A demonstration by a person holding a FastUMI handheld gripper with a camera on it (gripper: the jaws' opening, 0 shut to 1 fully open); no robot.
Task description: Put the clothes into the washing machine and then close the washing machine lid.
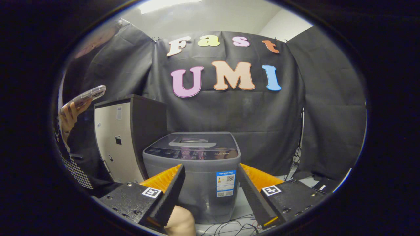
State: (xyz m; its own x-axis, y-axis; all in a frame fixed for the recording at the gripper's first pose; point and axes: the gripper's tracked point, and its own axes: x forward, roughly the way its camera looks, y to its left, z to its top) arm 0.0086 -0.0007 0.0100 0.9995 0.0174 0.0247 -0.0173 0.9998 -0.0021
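Observation:
A grey top-loading washing machine (pixel 197 170) stands on the floor straight ahead of my gripper (pixel 211 170), some way beyond the fingertips. Its lid (pixel 193 141) lies flat and shut, with a control strip along the front edge. The gripper is open, its two fingers spread wide with nothing between them but the machine's front in the distance. Something pale and rounded (pixel 179 220) shows low down by the left finger; I cannot tell what it is.
A tall cabinet (pixel 126 137) with a pale front and dark side stands left of the machine. A person's hand (pixel 70 116) holds a phone (pixel 86 96) further left. Cables (pixel 236 226) lie on the pale floor below the machine. More cables hang at the right.

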